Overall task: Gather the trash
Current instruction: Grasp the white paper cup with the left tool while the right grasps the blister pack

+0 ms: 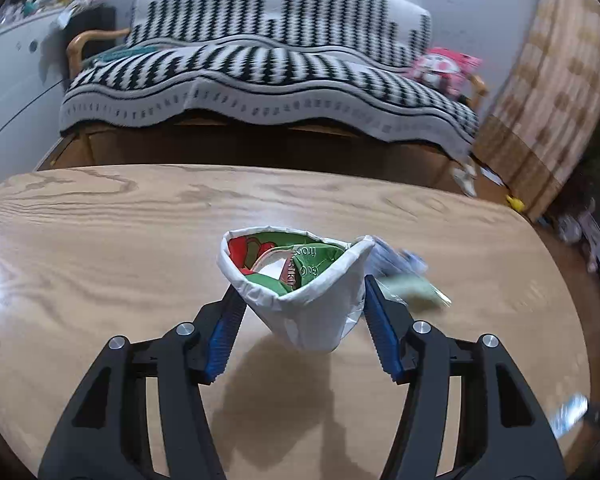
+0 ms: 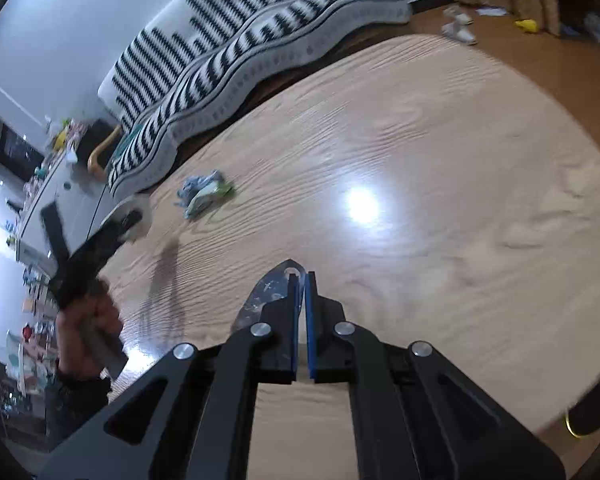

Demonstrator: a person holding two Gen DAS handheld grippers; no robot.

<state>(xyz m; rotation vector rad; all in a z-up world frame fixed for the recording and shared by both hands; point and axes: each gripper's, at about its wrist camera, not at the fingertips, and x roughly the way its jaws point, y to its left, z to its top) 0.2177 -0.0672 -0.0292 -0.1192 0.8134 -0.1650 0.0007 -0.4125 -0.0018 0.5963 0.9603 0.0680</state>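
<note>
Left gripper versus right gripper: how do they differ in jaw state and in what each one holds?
The left gripper has its jaws spread around a squashed white paper cup stuffed with green and red wrappers; the right gripper is nearly shut, pinching a thin dark foil wrapper. Both hang over the wooden table, and both have blue pads.

Striped sofa (image 1: 260,60) behind wooden table (image 1: 100,240).
</note>
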